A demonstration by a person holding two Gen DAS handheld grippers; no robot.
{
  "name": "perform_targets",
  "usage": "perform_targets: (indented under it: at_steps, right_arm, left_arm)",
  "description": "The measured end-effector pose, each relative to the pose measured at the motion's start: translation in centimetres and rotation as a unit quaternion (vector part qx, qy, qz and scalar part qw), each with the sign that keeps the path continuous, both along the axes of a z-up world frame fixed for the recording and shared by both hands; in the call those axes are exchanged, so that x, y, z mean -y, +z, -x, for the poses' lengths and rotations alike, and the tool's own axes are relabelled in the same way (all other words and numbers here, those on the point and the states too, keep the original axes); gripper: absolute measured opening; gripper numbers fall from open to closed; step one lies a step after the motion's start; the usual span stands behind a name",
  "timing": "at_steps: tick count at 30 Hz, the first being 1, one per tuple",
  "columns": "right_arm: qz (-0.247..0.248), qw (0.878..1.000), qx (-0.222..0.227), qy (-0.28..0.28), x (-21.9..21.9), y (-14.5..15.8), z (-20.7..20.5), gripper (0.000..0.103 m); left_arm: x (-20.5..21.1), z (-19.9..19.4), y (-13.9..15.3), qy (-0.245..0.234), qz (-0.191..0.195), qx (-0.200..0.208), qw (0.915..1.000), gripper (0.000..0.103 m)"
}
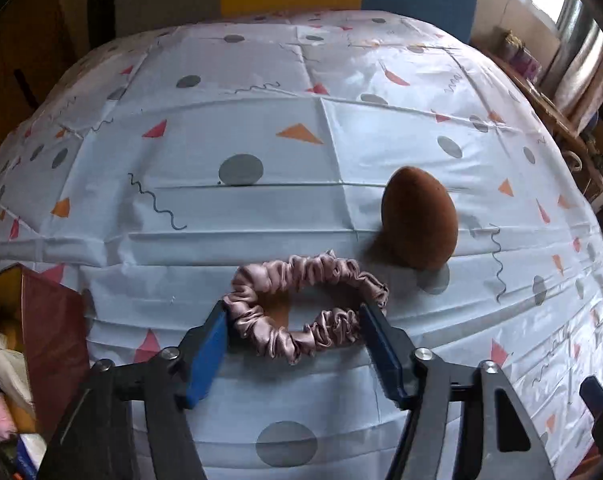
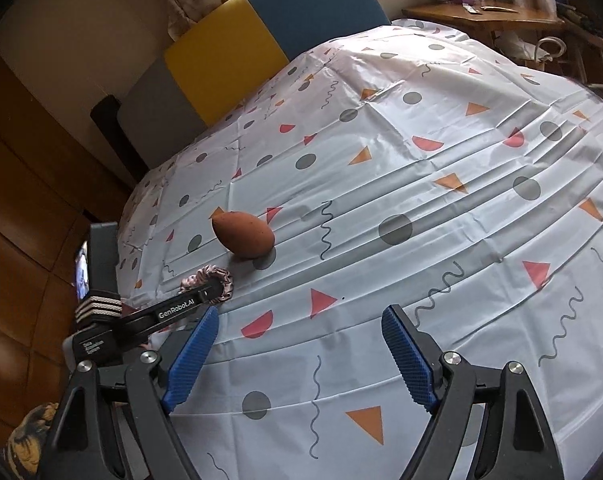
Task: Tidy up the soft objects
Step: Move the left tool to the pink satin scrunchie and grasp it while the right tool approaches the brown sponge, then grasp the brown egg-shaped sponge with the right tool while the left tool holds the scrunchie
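Left gripper (image 1: 293,322) pads touched both ends of the pink scrunchie (image 1: 307,304) on the tablecloth (image 1: 261,216), sponge (image 1: 419,220) just beyond. Only the left view showed the box (image 1: 55,320) at table's edge. Right gripper (image 2: 301,324) gaped empty over bare cloth.

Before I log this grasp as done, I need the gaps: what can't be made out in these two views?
- Left gripper pads on the pink satin scrunchie: left wrist view shows them at its ends; pressing or only touching, unclear.
- Scrunchie, right wrist view: mostly hidden behind the left gripper's finger.
- Brown open box: cut by the left edge, contents unclear.
- Brown egg-shaped sponge: its underside is hidden.
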State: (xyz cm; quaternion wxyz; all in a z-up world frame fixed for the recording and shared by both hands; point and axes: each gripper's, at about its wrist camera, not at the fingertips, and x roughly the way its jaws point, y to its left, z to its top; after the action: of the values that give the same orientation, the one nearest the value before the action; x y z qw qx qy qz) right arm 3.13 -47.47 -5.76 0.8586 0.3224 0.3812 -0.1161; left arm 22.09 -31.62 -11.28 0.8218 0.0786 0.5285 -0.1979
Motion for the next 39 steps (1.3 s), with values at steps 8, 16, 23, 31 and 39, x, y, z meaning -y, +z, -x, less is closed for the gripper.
perform_targets:
  at_steps: [8,16,23,31,39]
  right_arm:
    - [0.037,0.999,-0.008,0.024,-1.3,0.1,-0.3,0.084]
    - [0.062,0.996,-0.007,0.062,-2.4,1.1,-2.2,0.083]
    - [0.117,0.983,-0.003,0.143,-3.5,1.6,-8.6,0.083]
    - [0.193,0.956,-0.065,0.213,-5.2,-2.2,-17.1,0.069]
    - [0.198,0.957,-0.066,0.199,-4.8,-1.7,-15.7,0.030]
  left_arm:
    - [-1.7,3.1,1.6,-0.055,0.022,0.012,0.9982,0.013]
    - [-3.6,5.8,1.4,-0.063,0.038,-0.017,0.9972,0.012]
    - [-4.1,5.2,0.8,-0.042,0.052,-0.046,0.9967,0.048]
    - [-3.8,4.8,0.4,-0.045,0.045,-0.034,0.9974,0.047]
    - [-3.1,4.8,0.2,-0.055,0.025,-0.002,0.9982,0.012]
